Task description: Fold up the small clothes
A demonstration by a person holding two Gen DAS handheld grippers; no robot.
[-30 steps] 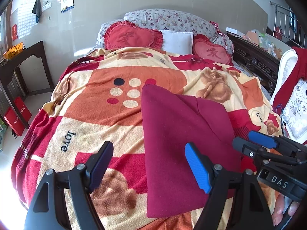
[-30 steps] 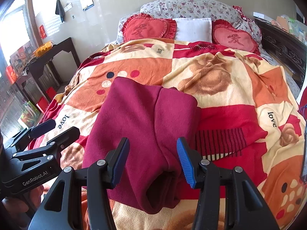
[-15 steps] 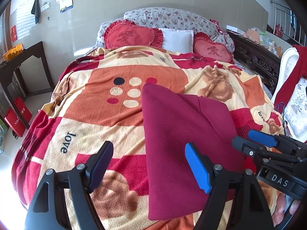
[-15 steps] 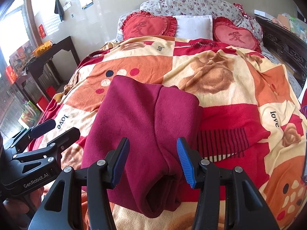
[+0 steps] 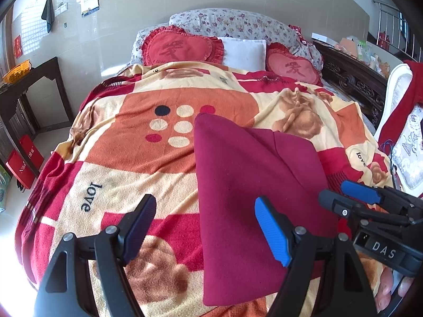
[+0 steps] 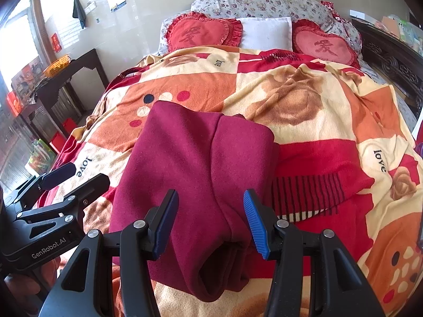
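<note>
Now, step in hand: judging by how the cloth lies, the lengthwise fold is done and the next fold, near end over far end, is about to begin.
Garment: a maroon garment lies on the blanket of the bed, near its foot, folded lengthwise with one panel lapped over the other; a seam line runs down its middle and layered open edges show at the near end.
Left gripper: fingers spread wide, holding nothing, hovering above the garment's left edge; one finger is over the blanket, the other over the cloth.
Right gripper: fingers spread, empty, straddling the near end where the layers bunch into a thick hem.
Grasp advice: each gripper should probably come down on a near corner and pinch through every layer, because a grip on the top panel alone would peel the lap open.
Motion advice: lifting both corners together, level, then carrying them toward the far edge should keep the sides aligned.
Risk: the fleecy blanket may cling to the cloth and drag the lower layer out of place.
Surroundings: heart-shaped cushions sit at the head of the bed, well apart from the work.
</note>
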